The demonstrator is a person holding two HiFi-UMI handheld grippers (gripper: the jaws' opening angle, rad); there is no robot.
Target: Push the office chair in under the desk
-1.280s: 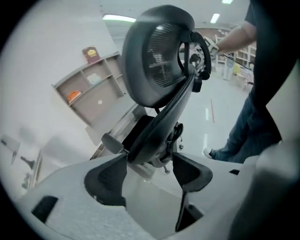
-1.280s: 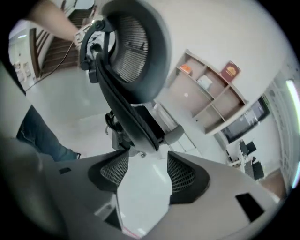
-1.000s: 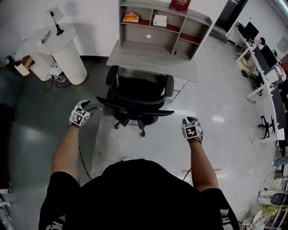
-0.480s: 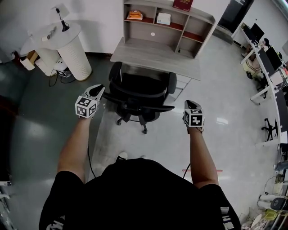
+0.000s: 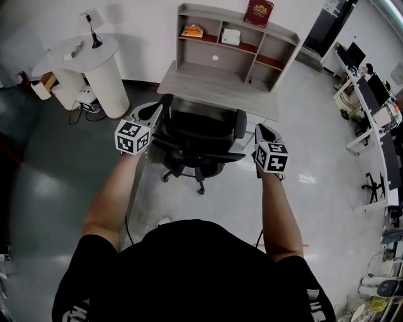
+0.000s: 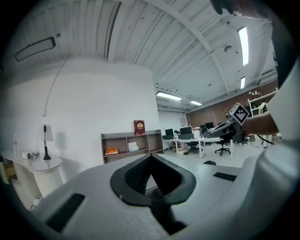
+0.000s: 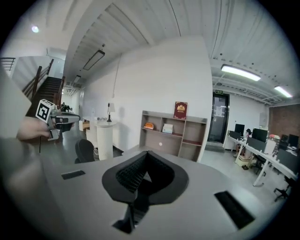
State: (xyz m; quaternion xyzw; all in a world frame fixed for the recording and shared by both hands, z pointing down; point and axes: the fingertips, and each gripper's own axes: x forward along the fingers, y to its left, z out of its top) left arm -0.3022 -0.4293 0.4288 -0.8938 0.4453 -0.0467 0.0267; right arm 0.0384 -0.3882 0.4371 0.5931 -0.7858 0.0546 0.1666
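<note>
Centrally: office chair [image 5: 198, 135], black, backrest toward person, seat front at near edge of desk [image 5: 214, 88] at its 12 o'clock. Left gripper [image 5: 162, 105] at chair's 9 o'clock, right gripper [image 5: 259, 128] at 3 o'clock; both clenched, jaws just closed, nothing between. Chair contact unclear. White round stand [image 5: 107, 75] at 10 o'clock.

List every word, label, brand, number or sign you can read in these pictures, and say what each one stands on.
Nothing here is legible as text.
Red book: gold print on the cover, too small to read.
Green wall sign: too small and blurred to read.
White box: any print is too small to tell.
Left marker cube and right marker cube: black-and-white square patterns only, no words.
</note>
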